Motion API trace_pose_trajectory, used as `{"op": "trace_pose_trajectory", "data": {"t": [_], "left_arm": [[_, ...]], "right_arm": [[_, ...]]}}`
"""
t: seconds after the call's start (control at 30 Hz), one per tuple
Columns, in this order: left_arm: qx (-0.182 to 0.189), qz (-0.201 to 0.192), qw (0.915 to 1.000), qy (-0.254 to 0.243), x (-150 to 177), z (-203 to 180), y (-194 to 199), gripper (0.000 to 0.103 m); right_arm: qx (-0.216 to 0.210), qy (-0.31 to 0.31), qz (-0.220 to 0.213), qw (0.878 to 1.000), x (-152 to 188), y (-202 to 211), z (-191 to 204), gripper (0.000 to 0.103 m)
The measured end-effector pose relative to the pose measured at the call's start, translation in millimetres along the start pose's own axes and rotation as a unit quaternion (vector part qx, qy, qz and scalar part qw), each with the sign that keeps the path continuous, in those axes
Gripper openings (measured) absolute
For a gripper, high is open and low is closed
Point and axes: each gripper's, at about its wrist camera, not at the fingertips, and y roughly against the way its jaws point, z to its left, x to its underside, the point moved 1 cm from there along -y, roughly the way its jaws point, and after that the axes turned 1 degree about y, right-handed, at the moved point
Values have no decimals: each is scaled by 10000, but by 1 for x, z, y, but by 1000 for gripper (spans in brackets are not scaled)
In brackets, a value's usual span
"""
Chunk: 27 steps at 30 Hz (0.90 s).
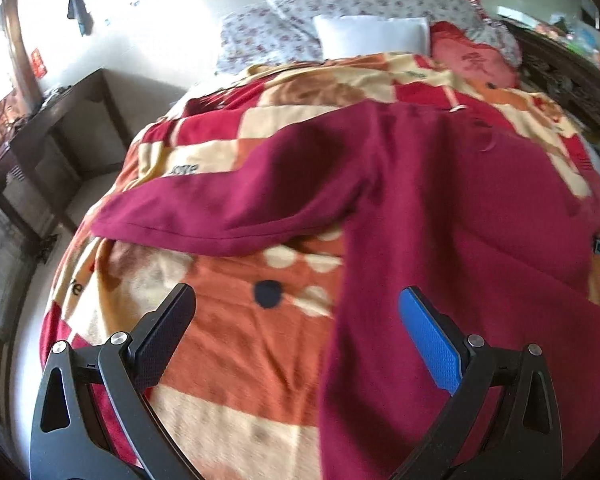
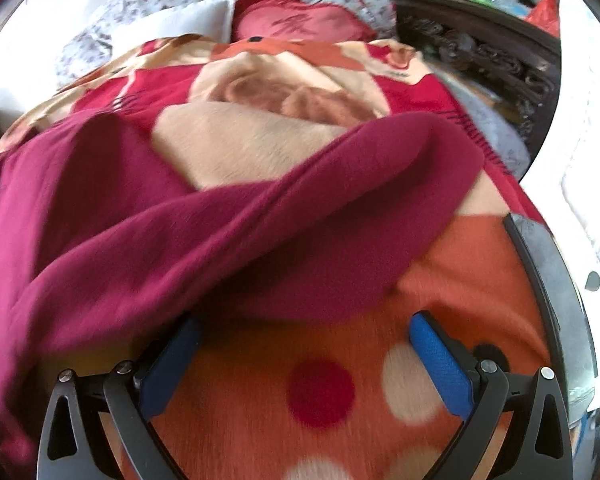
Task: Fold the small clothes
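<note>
A maroon long-sleeved top (image 1: 452,208) lies spread on a bed blanket (image 1: 236,336) patterned in orange, red and cream. One sleeve (image 1: 228,204) stretches out to the left. My left gripper (image 1: 296,300) hovers open above the blanket, its right finger over the top's left edge, nothing held. In the right wrist view the other sleeve (image 2: 300,224) lies bunched and folded across the blanket (image 2: 320,392). My right gripper (image 2: 304,328) is open just in front of that sleeve's edge, with the left finger close under the cloth.
Pillows lie at the head of the bed: a floral one (image 1: 340,0), a white one (image 1: 372,34) and a red one (image 1: 472,60). A dark wooden table (image 1: 52,128) stands left of the bed. A carved dark headboard (image 2: 480,52) runs along the right.
</note>
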Motion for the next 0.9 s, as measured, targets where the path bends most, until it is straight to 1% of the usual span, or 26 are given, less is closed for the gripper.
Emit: {"op": "trace_pose_trajectory", "data": {"t": [0.03,0.07,0.1,0.17,0.3,0.37,0.43,0.47,0.5,0.53,0.57,0.67,0.73,0.83,0.9], "left_arm": [[31,-32,10000,-34,0,-6,4,102],[77,-60,9999,-68,0,-9,8,102],[131,-100,9998,-106,0,-13,12,102],[234,-158,9995,-141,0,-20,18,102],[459,-197,9986,-146,0,-31,26,102],[554,-185,9982,-132,0,-35,28,102],[637,-211,9977,-127,0,-39,31,102],[654,-248,9975,-132,-1,-41,33,102],[659,-287,9973,-138,-2,-43,36,102],[680,-305,9971,-136,-3,-42,37,102],[722,-321,9968,-121,-5,-43,39,102],[922,-366,9951,-40,-10,-43,42,102],[988,-361,9945,-2,-13,-44,43,102],[933,-459,9946,-46,-16,-44,44,102],[865,-563,9946,-106,-18,-45,45,102]], "right_arm": [[-170,-20,54,9998,5,9,-3,103],[-232,-23,117,9997,8,14,-5,103],[-342,-39,199,9992,13,29,-11,103],[-508,-91,94,9986,21,57,-24,103],[-439,11,-408,9982,31,140,-53,103],[-379,116,-558,9977,31,177,-60,103],[-251,271,-795,9961,29,214,-60,103],[-156,381,-1005,9941,28,237,-57,103],[-114,429,-1130,9926,25,249,-54,103],[-98,467,-1341,9898,24,268,-48,103],[-141,464,-1457,9881,22,278,-45,103],[-294,306,-1740,9838,21,292,-27,103],[-314,149,-1726,9844,21,287,-12,103],[-503,-25,-1777,9828,21,266,19,103],[-650,-149,-1594,9850,19,247,39,103]]}}
